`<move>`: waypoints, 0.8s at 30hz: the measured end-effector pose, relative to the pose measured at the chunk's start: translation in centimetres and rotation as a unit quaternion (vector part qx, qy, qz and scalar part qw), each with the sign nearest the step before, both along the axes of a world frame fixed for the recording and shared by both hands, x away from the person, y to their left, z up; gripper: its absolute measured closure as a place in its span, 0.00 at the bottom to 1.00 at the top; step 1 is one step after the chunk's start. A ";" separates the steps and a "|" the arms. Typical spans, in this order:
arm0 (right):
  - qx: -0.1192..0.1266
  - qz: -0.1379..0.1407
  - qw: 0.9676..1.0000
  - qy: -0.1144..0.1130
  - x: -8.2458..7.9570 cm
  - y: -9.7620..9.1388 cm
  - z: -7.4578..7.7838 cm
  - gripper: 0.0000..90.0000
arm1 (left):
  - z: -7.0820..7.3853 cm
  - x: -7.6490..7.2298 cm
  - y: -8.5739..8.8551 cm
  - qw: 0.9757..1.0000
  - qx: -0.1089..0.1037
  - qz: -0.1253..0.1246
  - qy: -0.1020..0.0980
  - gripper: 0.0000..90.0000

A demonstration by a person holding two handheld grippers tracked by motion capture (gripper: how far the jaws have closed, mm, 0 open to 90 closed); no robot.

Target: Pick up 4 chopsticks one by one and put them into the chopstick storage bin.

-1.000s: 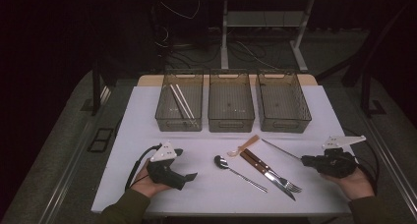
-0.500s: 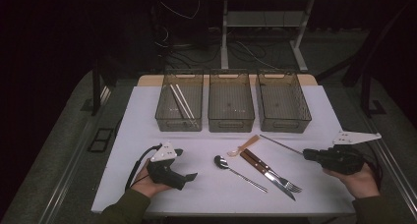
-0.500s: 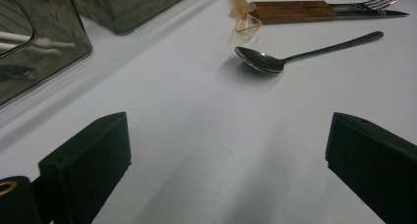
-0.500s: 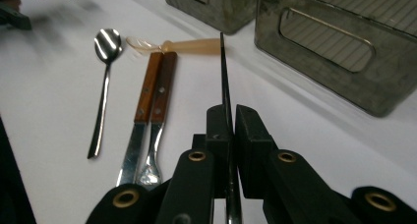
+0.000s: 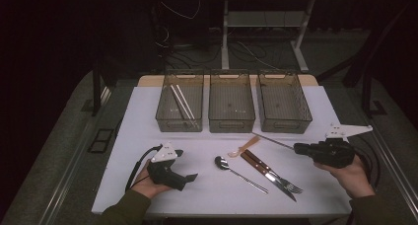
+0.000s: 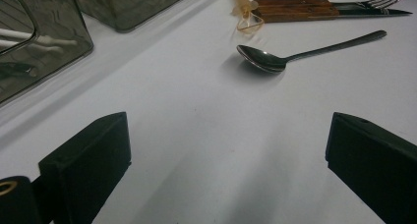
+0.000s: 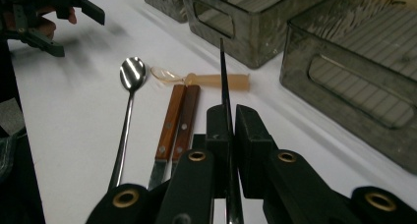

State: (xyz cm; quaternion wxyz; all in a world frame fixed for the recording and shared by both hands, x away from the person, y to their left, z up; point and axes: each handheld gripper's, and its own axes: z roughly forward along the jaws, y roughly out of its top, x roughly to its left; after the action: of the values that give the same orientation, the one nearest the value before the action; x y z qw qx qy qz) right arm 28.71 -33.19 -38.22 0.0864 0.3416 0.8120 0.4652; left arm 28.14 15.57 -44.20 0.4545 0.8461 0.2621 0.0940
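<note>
A thin metal chopstick (image 7: 222,71) is pinched between the pressed-together jaws of the right gripper (image 5: 299,148), which is held in a hand above the right edge of the white table (image 5: 138,116); the stick is seen lifted off the surface, its free end pointing leftward toward the bins, its tip just short of the front wall of the right bin (image 5: 283,102). The left gripper (image 5: 190,176) is rested low on the near left part of the table, its jaws spread wide with nothing between them, only bare tabletop being seen there in the left gripper view. Between the two grippers, a metal spoon (image 5: 239,173) is laid on the table, and just beside it to the right a knife (image 5: 266,170) and a fork (image 5: 277,174) with wooden handles are placed side by side, touching. A pale plastic spoon (image 5: 244,147) is laid a little farther off, near the handles' far ends. Beyond these, three clear bins are lined up in a row: in the left bin (image 5: 180,106) two pale chopsticks (image 5: 181,102) are laid, next to the middle bin (image 5: 231,106), then the right one.
</note>
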 end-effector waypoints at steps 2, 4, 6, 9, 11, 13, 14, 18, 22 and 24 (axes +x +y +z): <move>0.004 0.005 1.000 -0.003 0.2 0.3 0.2 0.95 | 0.0 0.0 0.0 1.000 0.002 0.000 0.000 0.02; 0.005 0.006 1.000 -0.003 0.4 0.6 0.4 0.95 | 0.0 0.0 0.0 1.000 0.001 0.001 -0.001 0.02; 0.010 0.009 1.000 -0.004 0.6 0.8 0.6 0.95 | 0.0 0.0 0.0 1.000 0.002 0.001 -0.001 0.02; 0.012 0.011 1.000 -0.008 0.8 1.2 0.9 0.95 | 0.0 0.0 0.0 1.000 0.003 0.001 0.000 0.02; 0.014 0.013 1.000 -0.011 1.0 1.5 1.1 0.95 | 0.0 -0.1 -0.1 1.000 0.003 0.001 -0.001 0.02; 0.017 0.015 1.000 -0.013 1.2 1.9 1.3 0.95 | 0.0 -0.1 -0.1 1.000 -0.001 0.002 0.000 0.03; 0.017 0.017 1.000 -0.015 1.4 2.1 1.4 0.95 | 0.0 -0.1 -0.1 1.000 -0.003 0.003 0.000 0.03; 0.020 0.022 0.999 -0.018 1.9 3.0 1.7 0.95 | 0.0 0.0 -0.1 1.000 -0.004 0.011 -0.002 0.05; 0.020 0.026 0.999 -0.022 2.4 3.8 2.0 0.95 | -0.1 0.0 -0.2 1.000 -0.003 0.023 -0.002 0.07; 0.021 0.027 0.999 -0.024 2.7 4.2 2.2 0.95 | -0.1 0.0 -0.2 1.000 -0.002 0.024 -0.002 0.07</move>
State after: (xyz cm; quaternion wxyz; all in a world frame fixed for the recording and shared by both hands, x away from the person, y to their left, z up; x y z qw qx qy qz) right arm 31.39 -28.98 -36.06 0.0864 0.3104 0.8087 0.4921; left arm 28.12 15.42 -44.32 0.4543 0.8385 0.2814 0.1063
